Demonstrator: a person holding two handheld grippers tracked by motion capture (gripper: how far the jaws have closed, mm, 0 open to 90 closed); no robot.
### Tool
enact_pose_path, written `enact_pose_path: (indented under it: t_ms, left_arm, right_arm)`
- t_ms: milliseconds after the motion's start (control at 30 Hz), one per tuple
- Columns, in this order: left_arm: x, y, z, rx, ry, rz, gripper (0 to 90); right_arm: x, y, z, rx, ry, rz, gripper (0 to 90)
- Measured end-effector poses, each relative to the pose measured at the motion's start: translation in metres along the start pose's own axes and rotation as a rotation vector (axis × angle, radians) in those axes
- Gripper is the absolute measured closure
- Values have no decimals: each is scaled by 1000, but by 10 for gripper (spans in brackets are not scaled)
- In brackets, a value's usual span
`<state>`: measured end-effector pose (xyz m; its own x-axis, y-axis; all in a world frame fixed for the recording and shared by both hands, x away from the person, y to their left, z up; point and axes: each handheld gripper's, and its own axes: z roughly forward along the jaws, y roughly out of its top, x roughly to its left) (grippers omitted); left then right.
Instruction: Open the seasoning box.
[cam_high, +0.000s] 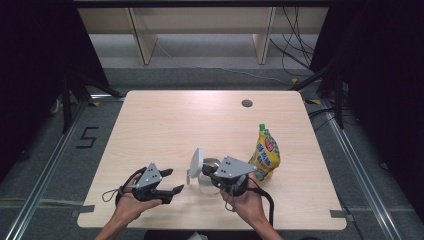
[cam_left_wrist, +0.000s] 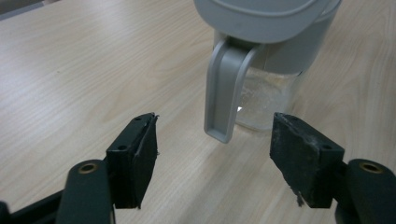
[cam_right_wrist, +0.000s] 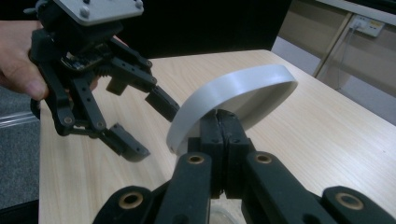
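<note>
bare table (cam_high: 165, 125) left, pouch (cam_high: 265, 154) right of jar (cam_high: 207, 176)

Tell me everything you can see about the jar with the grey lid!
The jar is clear, glass or plastic, and stands upright on the wooden table beside a yellow pouch. Its round grey lid is flipped up, with a grey latch hanging down the front. The right gripper is shut at the lid's hinge. The left gripper is open, not touching it.
</note>
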<state>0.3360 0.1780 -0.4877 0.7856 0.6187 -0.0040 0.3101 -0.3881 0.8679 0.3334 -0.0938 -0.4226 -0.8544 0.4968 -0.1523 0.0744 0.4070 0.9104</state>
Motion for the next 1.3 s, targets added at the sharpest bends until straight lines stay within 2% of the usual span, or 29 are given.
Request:
enact_pose_path:
  t_ms: [33,100,133,167,200,233,300,367,433,467,500,533,567,600,633,667,700,767,800,867,933,967,1033,1067,1100,1133,1233,1267,1300]
  left_arm:
    - [0,-2,0,8,8,-8,300]
    - [2,-5,0,1,-3,-18,283]
    - [4,-6,1,4,-9,-2,277]
    - [4,-7,2,8,-3,-24,271]
    - [5,-8,2,16,2,-6,266]
    - [5,-9,3,8,-2,-26,266]
    - [5,-9,3,11,-5,-17,266]
    - [3,-10,4,17,-6,-33,261]
    - [3,-10,3,17,-9,-22,253]
    - [3,-10,4,5,-17,-27,250]
    - [3,-10,4,10,-13,-19,248]
    - [1,-11,4,15,-10,-30,245]
    - [2,-11,4,21,-6,-25,242]
    - [1,-11,5,20,-5,-16,239]
    - [2,-11,5,35,-13,-2,237]
    - [-1,-12,6,27,-10,-30,236]
    - [0,-11,5,33,-4,-7,234]
    - [0,-11,5,36,-8,2,229]
    - [0,-11,4,41,-6,3,228]
    - [0,-12,4,49,-6,5,230]
    - [-3,-14,4,55,4,-21,232]
    - [-3,-14,4,54,0,-19,232]
    - [-3,-14,4,60,-9,-20,231]
    - [-4,-14,4,54,-9,-26,231]
    - [-4,-14,4,54,-9,-27,230]
    - [-4,-14,5,55,-9,-29,230]
    - [-2,-13,5,62,-7,3,232]
    - [-3,-13,5,57,-7,-3,231]
    - [-3,-13,5,57,-7,-3,229]
  right_arm:
    - [1,1,3,-6,3,5,900]
    - [3,2,6,-9,15,-4,900]
    - [4,2,7,-12,16,-10,900]
    - [4,2,7,-3,27,-9,900]
    - [5,2,7,-10,16,-5,900]
    - [3,1,6,-14,22,-1,900]
    - [2,2,5,-20,27,20,900]
    - [2,2,4,-26,20,15,899]
    - [2,1,0,-24,18,12,884]
    - [1,0,-3,-23,10,7,874]
    - [0,-3,-7,-14,-3,19,861]
    - [-1,-6,-10,-18,-5,19,849]
    - [-4,-10,-14,-15,-20,12,828]
    - [-4,-14,-17,-7,-14,47,809]
    - [-5,-21,-22,9,-19,61,795]
    - [-6,-28,-25,11,-33,72,786]
    - [-7,-33,-29,17,-44,78,771]
    - [-10,-42,-37,38,-58,101,734]
    - [-11,-47,-42,44,-64,130,713]
    - [-13,-53,-49,51,-83,136,668]
    - [-14,-60,-57,60,-102,153,626]
    - [-15,-63,-60,62,-95,167,603]
    - [-15,-69,-68,60,-122,176,560]
    - [-15,-72,-72,69,-123,197,551]
    - [-15,-74,-76,68,-136,190,540]
    - [-15,-76,-80,72,-142,210,536]
    - [-15,-81,-91,69,-162,209,519]
    - [-15,-84,-97,67,-191,227,501]
    - [-15,-84,-97,67,-191,227,501]
